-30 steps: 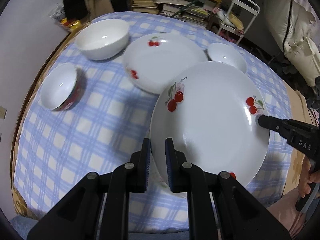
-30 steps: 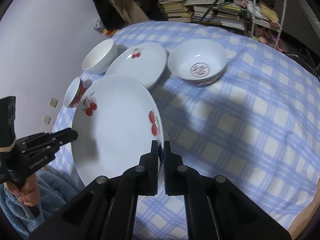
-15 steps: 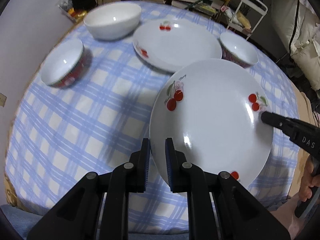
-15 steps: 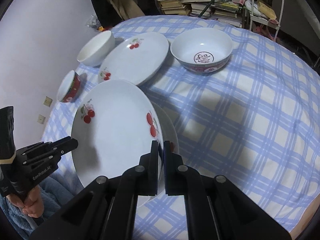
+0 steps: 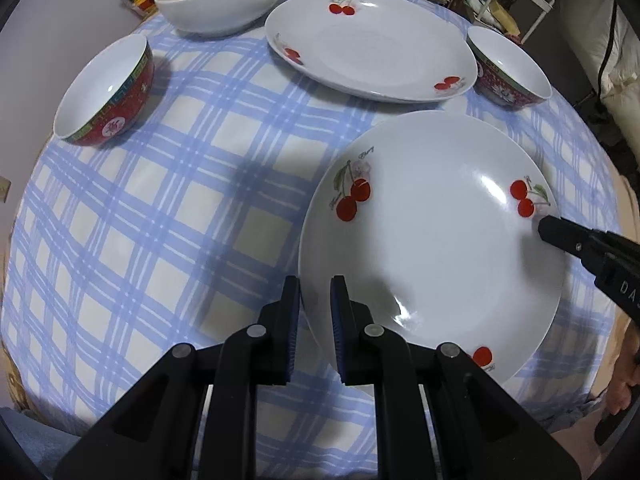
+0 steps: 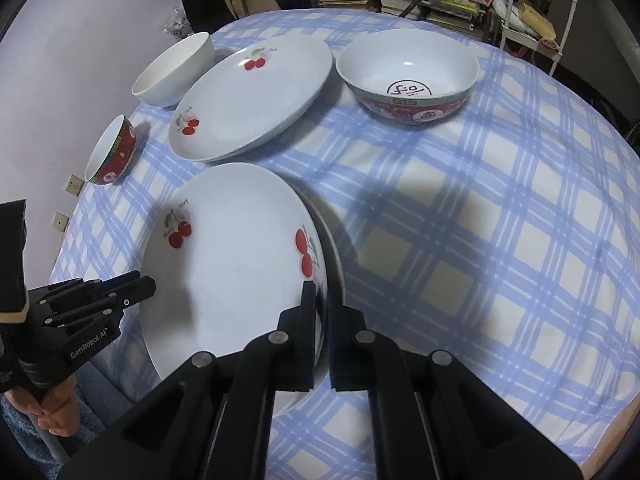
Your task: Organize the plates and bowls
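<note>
While the cherry plate (image 5: 432,236) is pinched at opposite rims by the left gripper (image 5: 315,300) and right gripper (image 6: 321,304), just above the checked tablecloth (image 5: 160,200), a slip could chip it against another plate (image 6: 334,252) underneath, whose edge is seen only from the right wrist, as is the red bowl's (image 6: 408,76) inside mark.
</note>
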Tool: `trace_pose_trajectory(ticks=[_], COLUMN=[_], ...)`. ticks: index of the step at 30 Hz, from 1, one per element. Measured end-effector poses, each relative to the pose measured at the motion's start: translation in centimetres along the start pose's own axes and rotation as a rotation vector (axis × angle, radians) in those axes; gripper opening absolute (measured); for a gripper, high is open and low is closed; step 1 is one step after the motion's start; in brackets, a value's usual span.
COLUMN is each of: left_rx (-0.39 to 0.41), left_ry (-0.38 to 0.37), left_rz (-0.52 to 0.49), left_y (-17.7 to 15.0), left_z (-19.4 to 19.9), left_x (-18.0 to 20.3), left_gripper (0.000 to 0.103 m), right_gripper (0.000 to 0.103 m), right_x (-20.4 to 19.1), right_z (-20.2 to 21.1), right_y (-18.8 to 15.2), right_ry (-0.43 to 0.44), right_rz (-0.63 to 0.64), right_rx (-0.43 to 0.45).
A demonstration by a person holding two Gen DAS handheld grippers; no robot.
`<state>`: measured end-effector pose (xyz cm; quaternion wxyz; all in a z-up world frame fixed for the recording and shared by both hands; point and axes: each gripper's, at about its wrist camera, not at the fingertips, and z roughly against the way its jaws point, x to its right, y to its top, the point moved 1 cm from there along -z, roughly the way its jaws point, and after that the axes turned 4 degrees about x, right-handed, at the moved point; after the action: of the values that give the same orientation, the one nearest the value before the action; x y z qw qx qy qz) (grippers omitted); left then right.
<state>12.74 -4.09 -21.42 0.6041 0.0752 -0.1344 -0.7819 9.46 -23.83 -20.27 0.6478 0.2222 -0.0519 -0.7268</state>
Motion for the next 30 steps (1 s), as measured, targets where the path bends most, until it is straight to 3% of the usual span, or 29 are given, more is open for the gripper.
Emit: trace_pose_trajectory(ticks=[30], left_rx=[0.01], left_ry=[0.019], left_rz=[0.017], left_y=[0.1], left_z=[0.4], left_x=[0.1], left_gripper=[0.014], right_gripper=[0.007], right_x=[-0.9], right_z=[0.6], right_y=[-0.4], right_ry=[-0.112], right_rz=[0.064], right_rx=[0.039])
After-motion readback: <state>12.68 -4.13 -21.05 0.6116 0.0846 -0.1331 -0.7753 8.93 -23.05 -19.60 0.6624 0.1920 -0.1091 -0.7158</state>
